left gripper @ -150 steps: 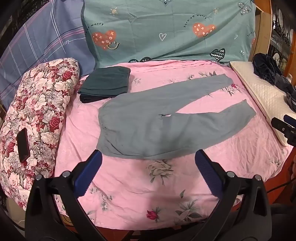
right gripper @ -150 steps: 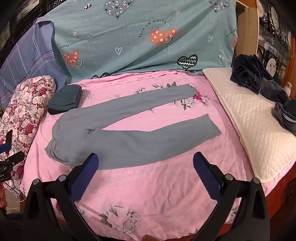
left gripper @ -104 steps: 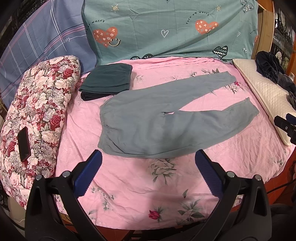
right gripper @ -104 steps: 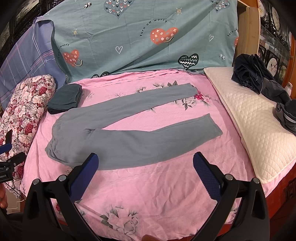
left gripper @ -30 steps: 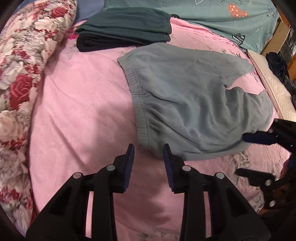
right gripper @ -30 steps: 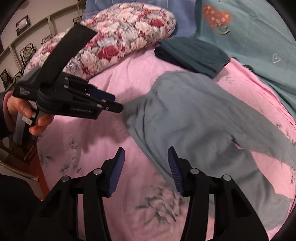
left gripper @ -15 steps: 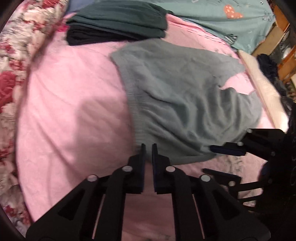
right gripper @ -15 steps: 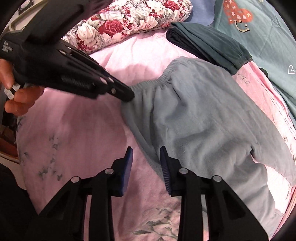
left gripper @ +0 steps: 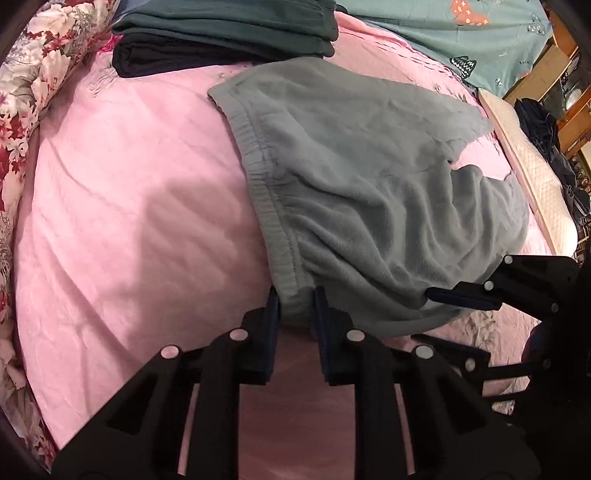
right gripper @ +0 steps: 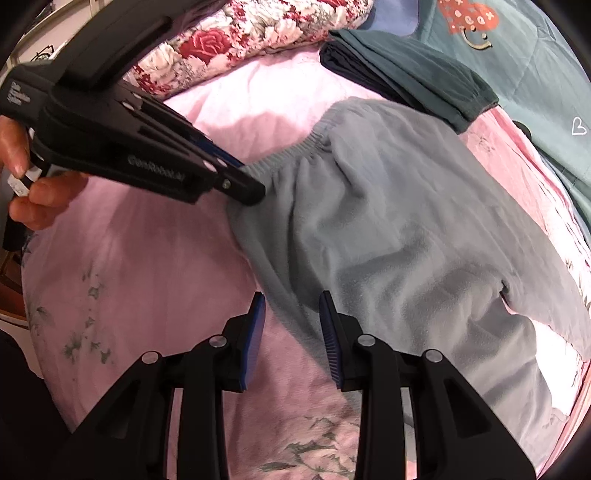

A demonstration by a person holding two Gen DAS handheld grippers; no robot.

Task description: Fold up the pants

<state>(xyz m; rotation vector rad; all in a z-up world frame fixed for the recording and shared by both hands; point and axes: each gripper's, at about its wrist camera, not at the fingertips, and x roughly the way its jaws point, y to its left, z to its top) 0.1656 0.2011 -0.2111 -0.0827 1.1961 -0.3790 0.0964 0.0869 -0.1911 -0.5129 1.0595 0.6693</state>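
Note:
The grey fleece pants (left gripper: 362, 192) lie on the pink bedsheet (left gripper: 129, 206), waistband toward me. My left gripper (left gripper: 295, 299) is shut on the near corner of the waistband and lifts it slightly. It also shows in the right wrist view (right gripper: 247, 192), pinching the waistband. My right gripper (right gripper: 291, 306) straddles the near side edge of the pants (right gripper: 388, 229), a little below the waist, with its jaws partly closed and a gap left around the cloth. In the left wrist view its fingers (left gripper: 461, 295) reach into the fabric from the right.
A stack of folded dark green and black clothes (left gripper: 221, 33) lies just beyond the waistband. A floral pillow (left gripper: 33, 85) is at the left. A teal heart-print cover (right gripper: 535, 55) is at the back. A cream quilted pillow (left gripper: 528, 177) with dark clothes lies at the right.
Both grippers have come down from above the bed to the waist end of the pants and narrowed. The left one has closed on the waistband corner and raised it.

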